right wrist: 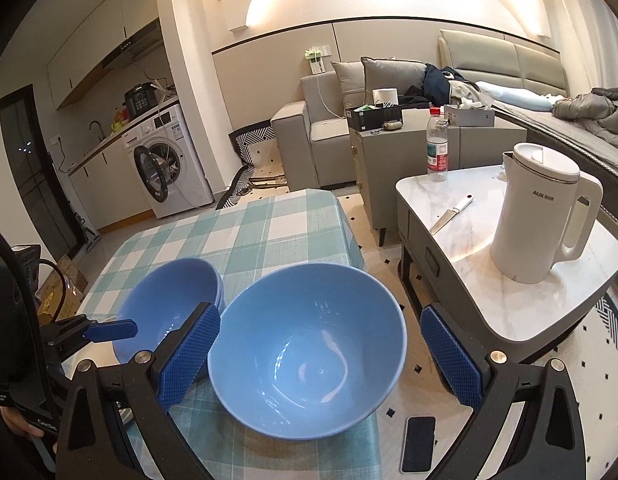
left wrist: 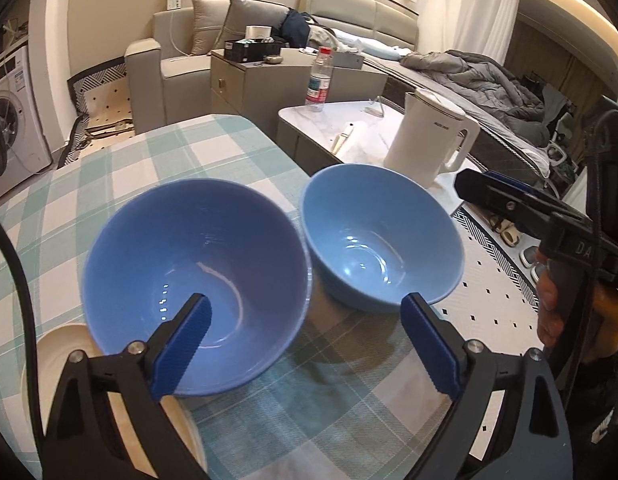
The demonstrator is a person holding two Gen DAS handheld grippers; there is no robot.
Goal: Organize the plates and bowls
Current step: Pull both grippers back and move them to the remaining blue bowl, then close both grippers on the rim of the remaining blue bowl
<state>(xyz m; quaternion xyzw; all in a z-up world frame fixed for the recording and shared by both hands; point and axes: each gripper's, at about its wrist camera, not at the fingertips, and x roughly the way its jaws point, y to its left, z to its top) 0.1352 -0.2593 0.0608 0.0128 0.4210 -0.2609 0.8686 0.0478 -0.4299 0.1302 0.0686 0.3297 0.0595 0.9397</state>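
Cream plate (left wrist: 65, 364) at table's left edge, partly under left bowl (left wrist: 197, 264). Left bowl on checked cloth (left wrist: 157, 160), looks stacked on another in right view. Left gripper (left wrist: 307, 346) released, jaws wide, left pad over that bowl's near rim, not pressing. Right bowl (right wrist: 309, 344) just beside it, near cloth's right edge. Right gripper (right wrist: 321, 356) released, jaws straddle right bowl, pads apart from it. Phone (right wrist: 419, 442) on floor. Kettle (right wrist: 545, 216) on side table (right wrist: 469, 224), well apart.

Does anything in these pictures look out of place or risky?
Yes. The right blue bowl stands at the very corner of the checked table, near the edge. A phone lies on the floor beside it.
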